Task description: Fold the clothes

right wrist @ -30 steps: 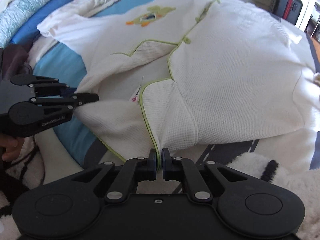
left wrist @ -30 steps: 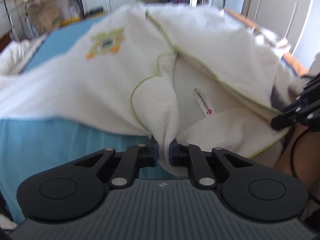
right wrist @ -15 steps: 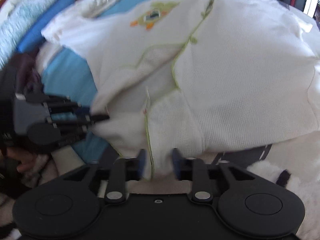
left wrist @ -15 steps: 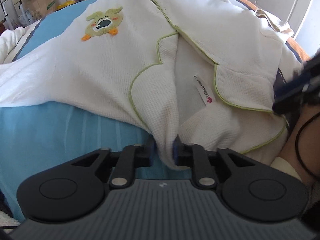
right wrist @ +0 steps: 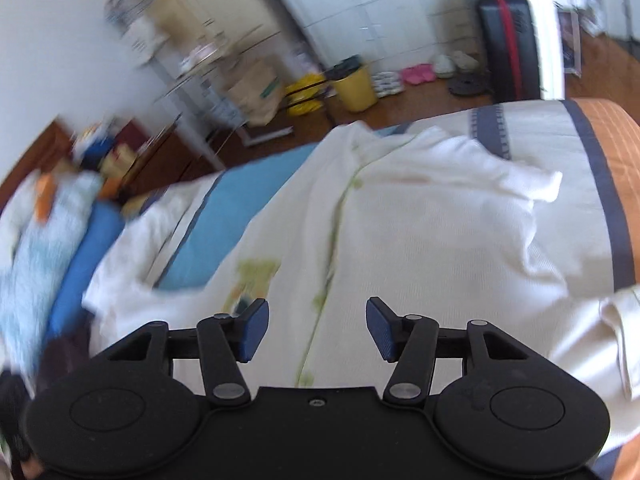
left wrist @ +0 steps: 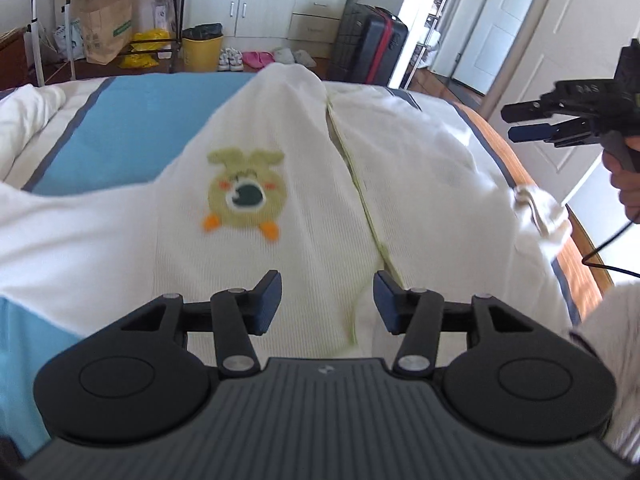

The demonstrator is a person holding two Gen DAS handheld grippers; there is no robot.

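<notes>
**White garment on the bed, both grippers released**

Left wrist view. We record a bed (left wrist: 132, 120) with a light-blue cover banded in dark grey and white, and an orange strip along its right edge. The white garment (left wrist: 312, 184) lies spread across the middle of the bed, front up, with a green animal patch (left wrist: 245, 196) left of its green-trimmed front opening. Beyond the bed's far edge we list a wooden floor, a yellow bin (left wrist: 202, 52) with a dark liner, contents not visible, a brown paper bag (left wrist: 106, 24) left of the bin, shoes and pink slippers (left wrist: 256, 58) right of it, white cabinets behind, a dark suitcase (left wrist: 374, 50) with a red stripe, and an open doorway to the right of the bed. The left gripper (left wrist: 326, 300) hovers over the garment, its jaws opening, no cloth pinched between the pads. The right gripper (left wrist: 528, 122) shows above the bed's right edge, held by a hand (left wrist: 626, 188), fingers parted and empty.

Right wrist view, blurred. We see the same bed (right wrist: 608, 168) and the garment (right wrist: 420, 216) on it. Folded blue and pale bedding (right wrist: 60, 232) sits left of the bed. The yellow bin (right wrist: 354, 88), paper bag (right wrist: 256, 92) and suitcase (right wrist: 506, 36) stand past the bed's far edge. The right gripper (right wrist: 318, 330) is above the garment, jaws opening, nothing between them.
</notes>
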